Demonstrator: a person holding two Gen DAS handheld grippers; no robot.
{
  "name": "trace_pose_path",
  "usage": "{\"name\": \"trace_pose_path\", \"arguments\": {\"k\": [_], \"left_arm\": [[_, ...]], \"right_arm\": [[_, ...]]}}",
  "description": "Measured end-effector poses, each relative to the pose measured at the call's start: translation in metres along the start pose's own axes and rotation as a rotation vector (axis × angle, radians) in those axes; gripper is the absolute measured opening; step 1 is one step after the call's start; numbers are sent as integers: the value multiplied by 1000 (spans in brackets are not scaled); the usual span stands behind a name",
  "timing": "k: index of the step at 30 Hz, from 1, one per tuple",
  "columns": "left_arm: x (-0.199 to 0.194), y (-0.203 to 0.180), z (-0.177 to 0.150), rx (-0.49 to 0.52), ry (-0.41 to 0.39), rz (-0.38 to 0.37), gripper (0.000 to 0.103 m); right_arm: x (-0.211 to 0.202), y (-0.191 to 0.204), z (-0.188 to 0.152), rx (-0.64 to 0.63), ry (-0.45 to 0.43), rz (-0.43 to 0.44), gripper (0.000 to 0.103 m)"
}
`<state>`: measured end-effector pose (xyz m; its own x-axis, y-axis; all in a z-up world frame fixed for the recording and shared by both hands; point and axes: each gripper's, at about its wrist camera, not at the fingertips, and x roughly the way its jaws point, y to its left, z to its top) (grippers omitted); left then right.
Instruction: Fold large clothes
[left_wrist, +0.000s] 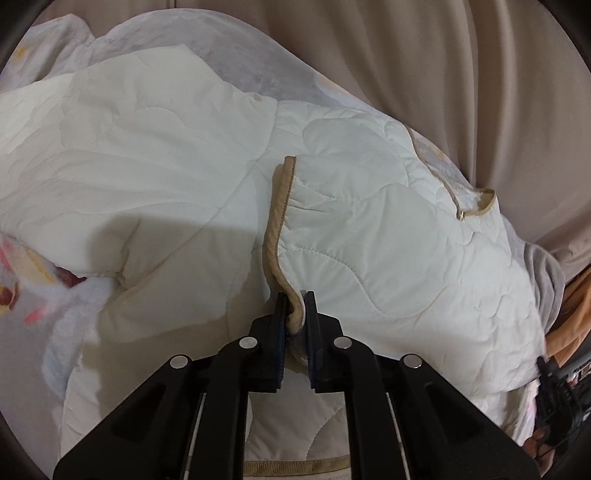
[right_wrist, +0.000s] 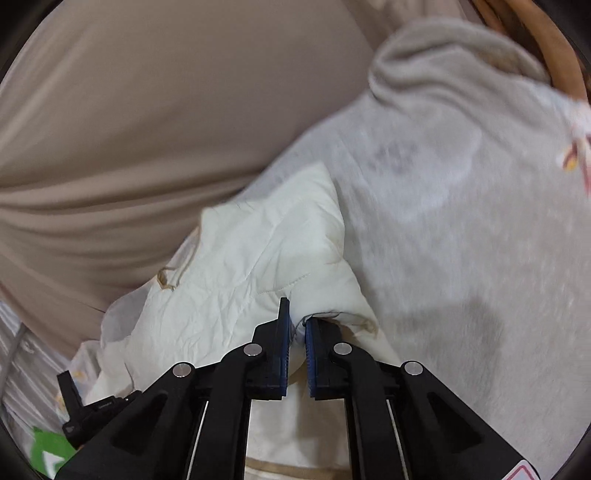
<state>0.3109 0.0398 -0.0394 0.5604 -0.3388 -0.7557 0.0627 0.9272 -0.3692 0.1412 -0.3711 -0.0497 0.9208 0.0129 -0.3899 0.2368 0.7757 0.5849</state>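
Observation:
A white quilted jacket (left_wrist: 155, 155) with tan trim lies spread on a pale fleece blanket. My left gripper (left_wrist: 295, 299) is shut on the jacket's tan-trimmed edge (left_wrist: 275, 236), which runs up and away from the jaws. In the right wrist view the same white jacket (right_wrist: 243, 266) is bunched up, and my right gripper (right_wrist: 295, 317) is shut on a fold of it. The other gripper's black tip (right_wrist: 70, 387) shows at the lower left.
A grey-white fleece blanket (right_wrist: 443, 221) with a printed pattern covers the surface under the jacket. Beige curtains (left_wrist: 461, 74) hang behind. A wicker basket rim (right_wrist: 546, 48) is at the upper right. An orange thing (left_wrist: 569, 325) lies at the right edge.

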Motion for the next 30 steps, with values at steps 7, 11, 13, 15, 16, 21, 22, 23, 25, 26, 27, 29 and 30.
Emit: {"name": "trace_pose_path", "arguments": {"k": [7, 11, 13, 15, 16, 21, 22, 23, 25, 26, 27, 29, 30], "left_arm": [[11, 8, 0, 7, 4, 13, 10], [-2, 7, 4, 12, -23, 15, 13], [-2, 9, 4, 39, -31, 51, 13], [3, 17, 2, 21, -2, 36, 13], [3, 20, 2, 9, 0, 25, 13], [-33, 23, 11, -44, -28, -47, 14], [-39, 23, 11, -49, -34, -61, 15], [-42, 21, 12, -49, -35, -76, 17], [-36, 10, 15, -50, -12, -118, 17], [-29, 2, 14, -41, 5, -133, 17], [-24, -4, 13, -27, 16, -136, 17], [-1, -17, 7, 20, 49, -114, 17], [8, -21, 6, 35, 54, -87, 16]], "right_arm": [[8, -12, -15, -54, 142, -139, 12], [-23, 11, -12, -129, 78, -187, 13], [-22, 25, -11, -204, 69, -224, 19], [-8, 17, -17, -212, 115, -248, 21], [0, 4, -22, -172, 168, -262, 21], [-36, -28, -36, -41, 153, -264, 22], [-43, -24, -33, -55, 126, -246, 22], [-44, -17, -28, -77, 112, -226, 22], [-29, 6, -14, -155, 115, -185, 20], [-13, 20, -8, -201, 122, -154, 20], [0, 30, -6, -235, 132, -126, 19], [34, 46, -8, -290, 178, -85, 16], [53, 50, -11, -327, 213, -86, 13]]}}
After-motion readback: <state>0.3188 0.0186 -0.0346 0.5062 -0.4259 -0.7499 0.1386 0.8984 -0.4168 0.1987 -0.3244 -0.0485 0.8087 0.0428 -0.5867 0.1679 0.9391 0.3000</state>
